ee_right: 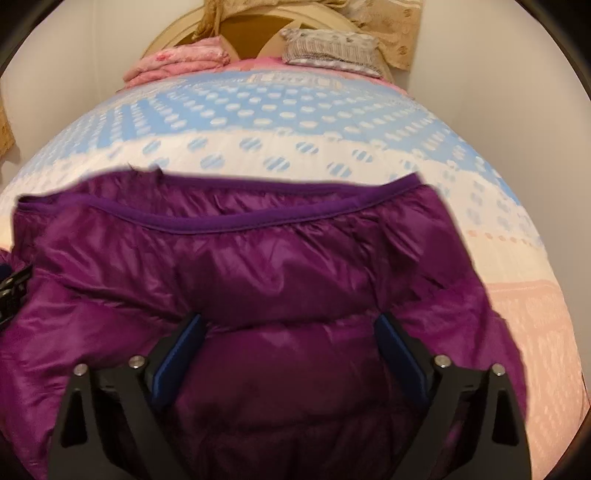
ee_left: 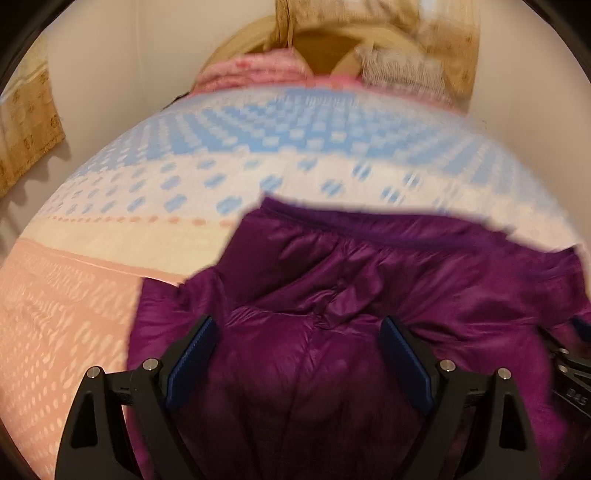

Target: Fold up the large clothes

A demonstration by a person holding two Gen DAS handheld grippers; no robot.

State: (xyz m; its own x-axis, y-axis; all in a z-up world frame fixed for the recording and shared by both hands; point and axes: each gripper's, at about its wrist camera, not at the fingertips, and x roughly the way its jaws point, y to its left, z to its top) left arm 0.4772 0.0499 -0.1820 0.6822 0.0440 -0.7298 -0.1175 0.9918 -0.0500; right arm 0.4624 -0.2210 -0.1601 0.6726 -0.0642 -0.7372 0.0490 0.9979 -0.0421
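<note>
A shiny purple puffer jacket (ee_left: 369, 295) lies spread on the bed; it also shows in the right wrist view (ee_right: 240, 266), with its darker purple hem band toward the far side. My left gripper (ee_left: 297, 328) is open, jaws wide apart, just above the jacket's left part. My right gripper (ee_right: 288, 325) is open above the jacket's right part, with padded fabric between the jaws but not gripped. The right gripper's body shows at the right edge of the left wrist view (ee_left: 569, 365), and the left gripper's at the left edge of the right wrist view (ee_right: 11, 291).
The bed sheet (ee_left: 221, 162) has blue, white and pink dotted bands. Folded pink bedding (ee_right: 177, 61) and a grey patterned pillow (ee_right: 332, 50) lie at the headboard (ee_right: 251, 35). White walls close both sides; beige curtains hang at the far left (ee_left: 26, 136).
</note>
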